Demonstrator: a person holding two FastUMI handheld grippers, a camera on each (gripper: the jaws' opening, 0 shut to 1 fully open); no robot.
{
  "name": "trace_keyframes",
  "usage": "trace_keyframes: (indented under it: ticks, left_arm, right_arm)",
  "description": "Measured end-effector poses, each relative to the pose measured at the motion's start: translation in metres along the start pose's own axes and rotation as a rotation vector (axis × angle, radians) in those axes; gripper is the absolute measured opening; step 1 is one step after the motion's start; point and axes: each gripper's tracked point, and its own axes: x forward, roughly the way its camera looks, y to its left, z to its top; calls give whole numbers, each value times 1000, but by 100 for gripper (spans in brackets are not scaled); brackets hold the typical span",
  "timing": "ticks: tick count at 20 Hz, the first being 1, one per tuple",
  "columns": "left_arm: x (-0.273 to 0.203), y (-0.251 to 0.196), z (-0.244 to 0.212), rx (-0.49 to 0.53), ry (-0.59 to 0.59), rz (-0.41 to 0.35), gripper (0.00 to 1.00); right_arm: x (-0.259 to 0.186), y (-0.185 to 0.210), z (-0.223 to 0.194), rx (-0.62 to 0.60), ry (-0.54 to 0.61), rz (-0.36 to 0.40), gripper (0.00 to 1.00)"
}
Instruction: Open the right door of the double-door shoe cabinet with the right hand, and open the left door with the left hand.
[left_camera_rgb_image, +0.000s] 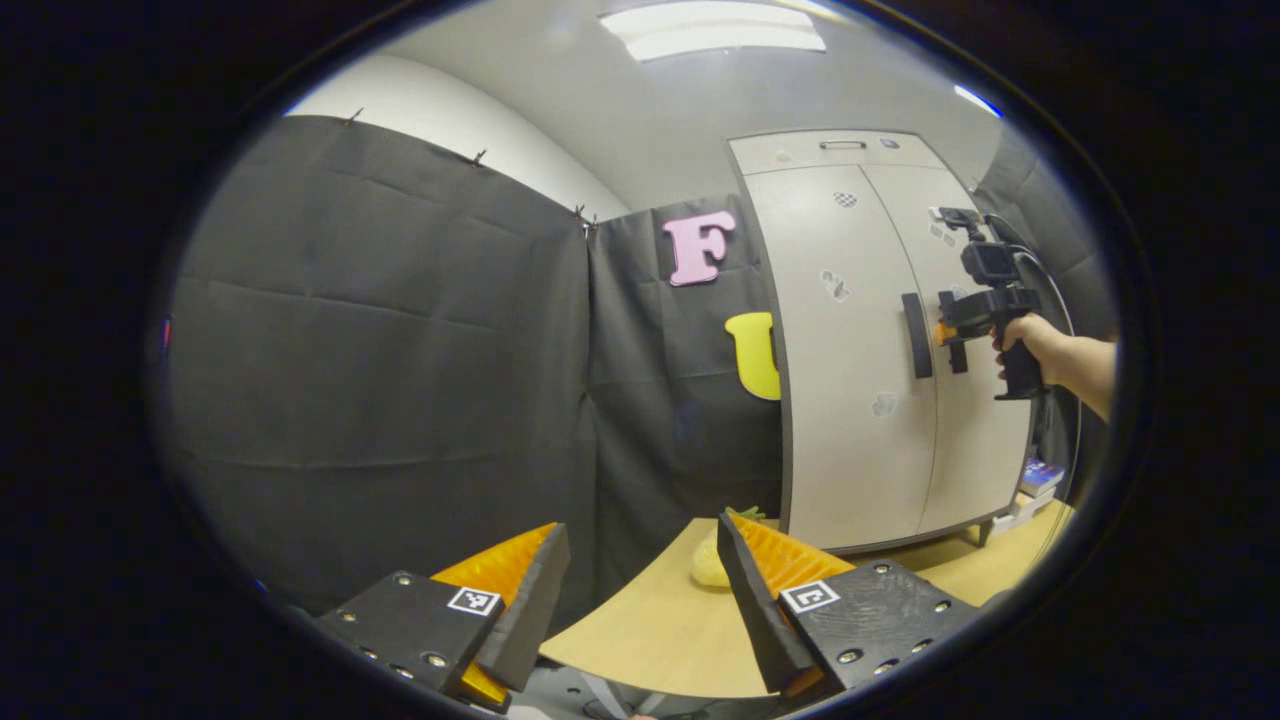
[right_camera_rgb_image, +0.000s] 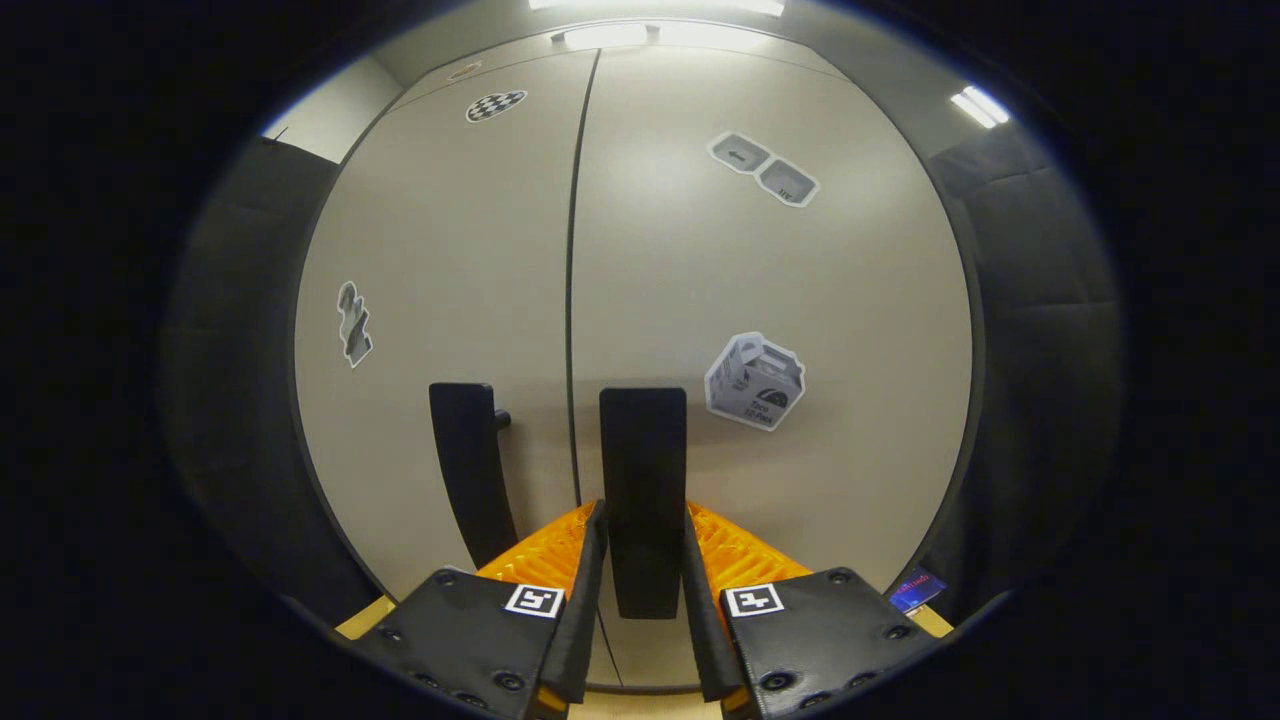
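Observation:
The beige double-door shoe cabinet stands at the right of the left gripper view, both doors closed. My left gripper is open and holds nothing, well short of the cabinet and left of it. In the right gripper view the doors meet at a vertical seam. The right door's dark vertical handle sits between my right gripper's fingers, which press on its two sides. The left door's handle stands free beside it. Farther off in the left gripper view, a hand holds the right gripper at the handles.
A light wooden surface runs under the cabinet. A pale yellow object lies by the cabinet's lower left corner. Stacked books sit at its right. Black cloth walls close the left side. Stickers dot the doors.

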Motion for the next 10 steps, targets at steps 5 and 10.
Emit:
trace_keyframes:
  ticks: [5, 10]
  left_arm:
    - [-1, -3, 0, -18, 4, -20, 87]
    - [-4, -7, 9, -21, -19, -47, 87]
  right_arm:
    - [-3, -4, -4, -14, 38, -35, 23]
    - [-9, -5, -4, -1, 59, 17, 13]
